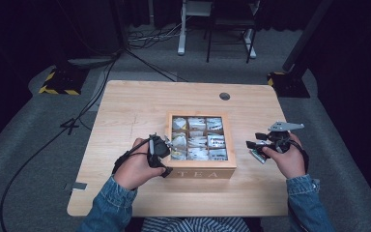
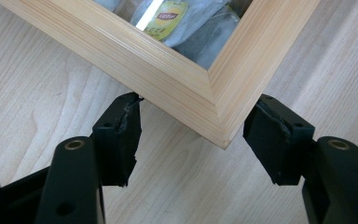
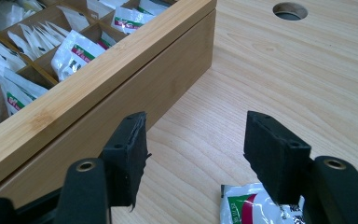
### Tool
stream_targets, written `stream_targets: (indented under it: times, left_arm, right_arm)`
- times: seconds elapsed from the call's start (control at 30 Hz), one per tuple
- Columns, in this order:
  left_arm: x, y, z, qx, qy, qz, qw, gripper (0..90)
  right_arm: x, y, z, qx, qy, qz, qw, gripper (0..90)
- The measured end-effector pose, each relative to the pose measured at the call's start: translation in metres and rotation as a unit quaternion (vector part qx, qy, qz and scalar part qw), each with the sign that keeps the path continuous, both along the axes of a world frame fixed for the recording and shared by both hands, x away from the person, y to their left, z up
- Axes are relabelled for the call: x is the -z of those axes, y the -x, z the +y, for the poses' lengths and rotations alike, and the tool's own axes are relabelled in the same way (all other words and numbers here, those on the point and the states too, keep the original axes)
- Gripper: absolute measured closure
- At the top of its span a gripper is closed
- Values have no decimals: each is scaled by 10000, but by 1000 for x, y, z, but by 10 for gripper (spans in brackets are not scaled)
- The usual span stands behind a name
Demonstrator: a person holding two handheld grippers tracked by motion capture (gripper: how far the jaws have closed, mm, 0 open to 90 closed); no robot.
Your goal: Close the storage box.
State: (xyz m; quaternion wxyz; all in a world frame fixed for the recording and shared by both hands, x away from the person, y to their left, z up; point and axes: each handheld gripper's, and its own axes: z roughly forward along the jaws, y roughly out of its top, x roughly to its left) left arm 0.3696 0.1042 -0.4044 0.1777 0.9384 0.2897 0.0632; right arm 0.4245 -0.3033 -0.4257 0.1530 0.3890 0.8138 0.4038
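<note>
Dark room, pale wood desk. Left tool spread loosely around the tea box corner; right tool spread, probably nothing pinched. Lower onto the packet squarely.

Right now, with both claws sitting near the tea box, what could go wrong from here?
1. The left claw straddles the tea box corner with open jaws; closing there could slip off and shove the box.
2. The tea sachet lies on the table under the open right claw; a downward grab might crush it or pin it flat.
</note>
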Motion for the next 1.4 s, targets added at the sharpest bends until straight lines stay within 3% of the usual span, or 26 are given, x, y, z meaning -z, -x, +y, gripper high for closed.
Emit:
stream_targets:
  times: [0.1, 0.2, 0.23, 0.5, 0.9, 0.97, 1.2, 1.4]
  left_arm:
    - [-1, 3, 4, 92, 45, -104, 9999, 353]
    - [-7, 4, 12, 131, 359, -138, 9992, 347]
    - [-10, 5, 20, 67, 548, -230, 9982, 328]
    - [-11, 0, 51, -384, 824, -544, 9944, 285]
    - [6, -5, 93, -1069, 774, -884, 9873, 268]
    - [11, -7, 104, -1255, 799, -944, 9843, 266]
    - [19, -14, 120, -1483, 839, -1012, 9802, 261]
    - [29, -22, 132, -1756, 903, -1133, 9737, 261]
  right_arm:
    - [0, 0, 0, 3, -8, 0, 10000, 406]
    - [-1, 0, -1, -3, -11, -23, 10000, 406]
    - [-1, 1, -2, 21, -19, -2, 10000, 405]
    - [0, 2, -9, 64, 33, -36, 10000, 403]
    - [4, -5, -30, 224, -11, -99, 9997, 401]
    - [6, -8, -36, 322, -33, -93, 9994, 401]
    - [11, -13, -46, 529, -61, -151, 9985, 400]
    - [19, -16, -58, 746, -12, -200, 9970, 400]
